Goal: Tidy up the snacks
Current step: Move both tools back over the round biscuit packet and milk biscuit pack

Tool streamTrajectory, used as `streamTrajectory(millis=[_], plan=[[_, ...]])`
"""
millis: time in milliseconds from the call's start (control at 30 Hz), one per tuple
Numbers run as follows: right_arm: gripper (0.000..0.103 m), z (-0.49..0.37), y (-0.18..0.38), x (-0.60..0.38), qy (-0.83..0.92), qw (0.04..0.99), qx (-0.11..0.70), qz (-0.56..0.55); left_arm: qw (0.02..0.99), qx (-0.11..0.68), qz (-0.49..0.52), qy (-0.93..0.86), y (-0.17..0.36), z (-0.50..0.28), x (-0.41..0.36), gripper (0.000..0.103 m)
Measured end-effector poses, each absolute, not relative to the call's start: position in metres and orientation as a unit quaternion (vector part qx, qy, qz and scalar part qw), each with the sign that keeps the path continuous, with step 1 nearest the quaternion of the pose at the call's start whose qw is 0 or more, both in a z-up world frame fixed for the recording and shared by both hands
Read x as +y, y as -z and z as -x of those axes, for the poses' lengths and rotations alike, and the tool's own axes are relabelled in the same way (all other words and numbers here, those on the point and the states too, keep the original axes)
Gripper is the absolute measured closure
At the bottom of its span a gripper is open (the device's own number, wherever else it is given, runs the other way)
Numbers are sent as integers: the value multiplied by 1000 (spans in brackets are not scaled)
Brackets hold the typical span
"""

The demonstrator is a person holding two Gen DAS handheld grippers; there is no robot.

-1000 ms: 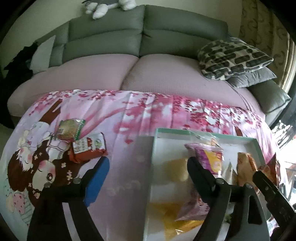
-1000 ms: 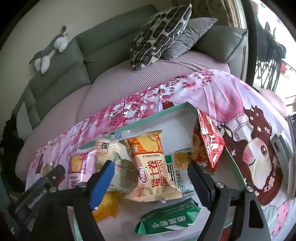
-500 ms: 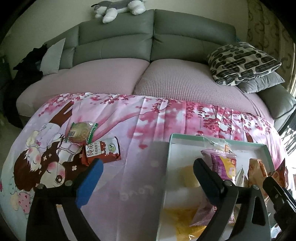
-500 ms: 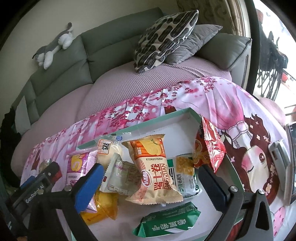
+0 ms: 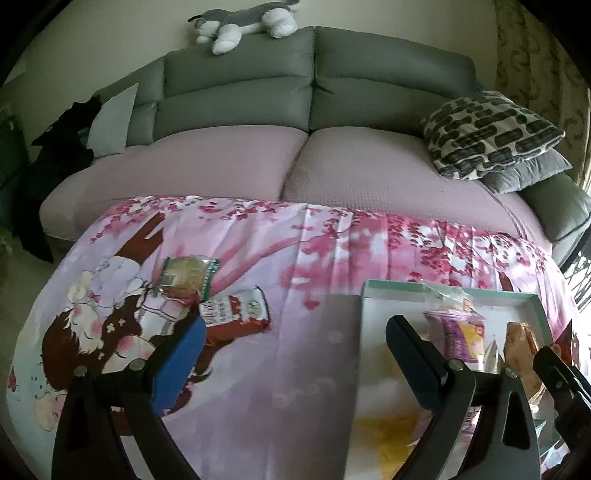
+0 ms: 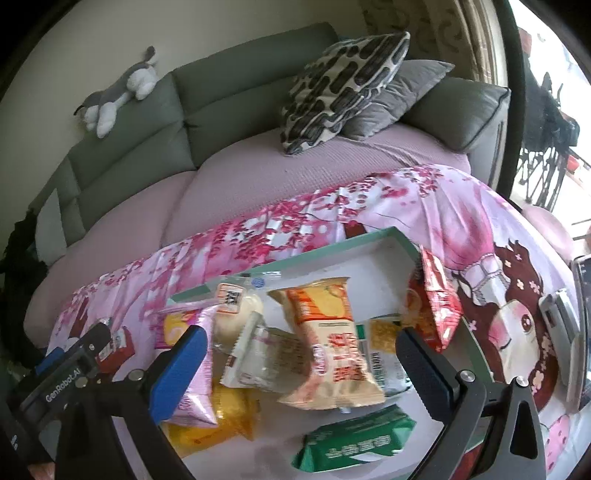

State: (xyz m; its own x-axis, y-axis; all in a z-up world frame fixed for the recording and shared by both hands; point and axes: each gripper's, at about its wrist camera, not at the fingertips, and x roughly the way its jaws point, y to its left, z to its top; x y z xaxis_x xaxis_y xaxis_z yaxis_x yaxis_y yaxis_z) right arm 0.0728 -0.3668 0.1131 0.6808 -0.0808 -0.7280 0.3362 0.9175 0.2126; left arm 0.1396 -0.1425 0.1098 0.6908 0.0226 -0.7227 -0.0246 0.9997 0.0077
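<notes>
Across the lower half of the left wrist view, a pink cartoon-print cloth (image 5: pixel 288 332) covers the table in front of a grey sofa (image 5: pixel 314 92), and only this view shows clearly the two snacks still outside the box: a green-edged biscuit packet (image 5: pixel 188 275) at centre left, touching a red and white packet (image 5: pixel 236 310) just below and right of it. A corner of the teal-rimmed box (image 5: pixel 447 291) enters at lower right, with a purple packet (image 5: pixel 461 332) inside. The right wrist view alone looks down into the box (image 6: pixel 288 258) and its contents: an orange egg-roll packet (image 6: pixel 332 343) at centre, lying over a clear-wrapped white packet (image 6: pixel 266 354), a pink packet (image 6: pixel 195 369) and a yellow packet (image 6: pixel 225 413) at lower left, a green packet (image 6: pixel 354 439) at the bottom, and a red packet (image 6: pixel 436 306) leaning on the box's right rim. Only this view also shows a silver device (image 6: pixel 561 317) on the cloth at the right edge. The left gripper (image 5: pixel 295 347) is spread wide over bare cloth, empty; its blue finger hides a corner of the red and white packet, though contact cannot be told. The right gripper (image 6: pixel 299 354) is likewise spread wide above the box, its fingers bracketing the orange packet in the picture, pinching nothing. A plush cat (image 5: pixel 243 22) lies on the sofa back at top centre.
</notes>
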Motion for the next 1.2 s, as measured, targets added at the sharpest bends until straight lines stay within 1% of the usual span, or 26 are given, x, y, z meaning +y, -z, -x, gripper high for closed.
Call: streamTrajectory(millis=[267,600,1200], plan=[[0,-81,-118,-340,89,905,388,-150,918,396,0,-39,-111,-143,-113,5],[0,-89,-129,-299,48,914,375,-147,915,393,18,-87,-112,-145,-58,5],[0,-111,-116,-193,-44,909,400,-107,898,401,58,-170,-104,-139,45,5]])
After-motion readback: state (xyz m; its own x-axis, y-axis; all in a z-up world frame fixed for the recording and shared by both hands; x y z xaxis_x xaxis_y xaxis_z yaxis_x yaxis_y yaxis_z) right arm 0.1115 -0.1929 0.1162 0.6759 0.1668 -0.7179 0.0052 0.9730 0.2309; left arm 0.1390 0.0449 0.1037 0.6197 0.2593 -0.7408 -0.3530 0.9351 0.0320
